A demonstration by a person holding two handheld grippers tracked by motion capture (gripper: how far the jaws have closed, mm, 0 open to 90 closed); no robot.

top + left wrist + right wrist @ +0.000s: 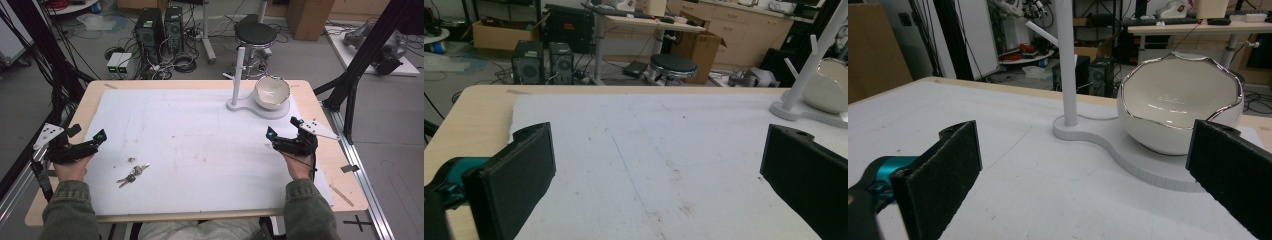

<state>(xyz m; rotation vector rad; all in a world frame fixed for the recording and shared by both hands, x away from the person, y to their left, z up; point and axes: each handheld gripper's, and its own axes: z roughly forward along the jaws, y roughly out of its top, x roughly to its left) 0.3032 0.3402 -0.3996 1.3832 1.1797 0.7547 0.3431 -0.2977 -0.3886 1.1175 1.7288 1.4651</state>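
— What do I have on the worktop (320, 150)?

— My left hand-held gripper (102, 134) is spread with nothing between its jaws, near the keys (133, 174) on the white mat (200, 150). My right hand-held gripper (282, 127) is spread too, facing the white bowl (271, 92) on its stand (239, 75).

— Any writing?

— None I can read.

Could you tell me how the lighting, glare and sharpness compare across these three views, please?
High view: soft, even light, faint shadows, generally low sharpness; the keys are small and indistinct. Left gripper view: the white mat is bright, the near black pads slightly soft, the far room sharper. Right gripper view: glare on the bowl rim and inside; background windows washed out.
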